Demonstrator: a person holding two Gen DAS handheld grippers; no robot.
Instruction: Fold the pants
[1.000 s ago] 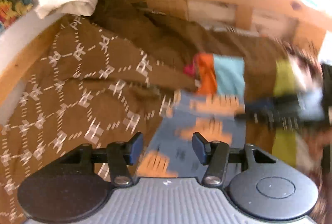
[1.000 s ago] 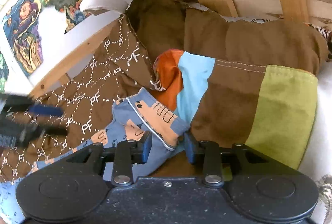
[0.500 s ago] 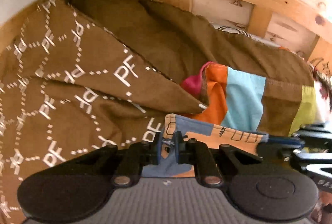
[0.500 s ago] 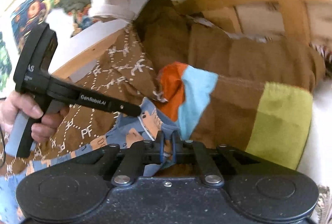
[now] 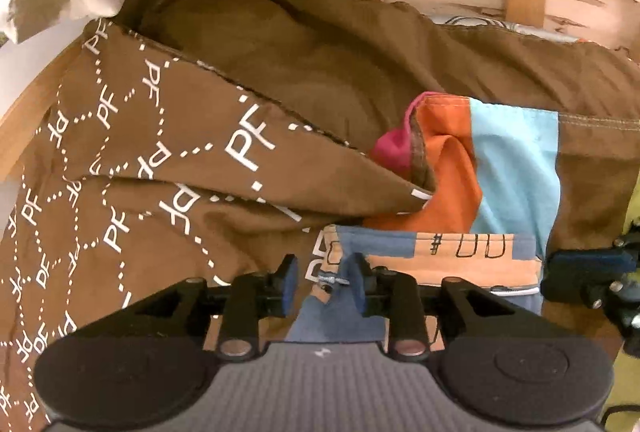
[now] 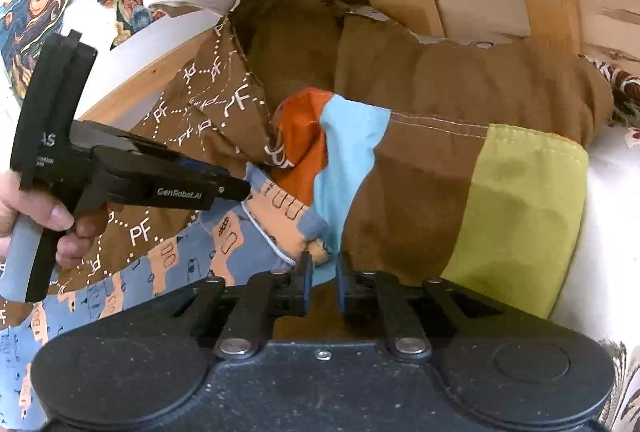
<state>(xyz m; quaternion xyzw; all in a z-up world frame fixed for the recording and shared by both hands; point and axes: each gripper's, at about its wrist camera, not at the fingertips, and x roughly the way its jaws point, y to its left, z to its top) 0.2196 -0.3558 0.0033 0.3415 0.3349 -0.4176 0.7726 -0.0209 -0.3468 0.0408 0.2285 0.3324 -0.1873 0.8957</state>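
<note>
Risk: the folded pants (image 5: pixel 432 256) may drag or unfold if either tool lifts while cloth snags a finger.

Left gripper (image 5: pixel 324 284): jaws parted, released, pants edge between them, touching one pad.

Right gripper (image 6: pixel 323 282): jaws narrowly parted, a pants corner just at the tips; grip uncertain.

Pants lie on the brown blanket (image 5: pixel 168 168), its colored patches beyond them.

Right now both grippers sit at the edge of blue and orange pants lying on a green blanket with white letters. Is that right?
Not quite: the blanket with white letters is brown, not green, as the left wrist view shows. Both the left gripper and the right gripper do sit at the edge of the blue and orange pants.
</note>
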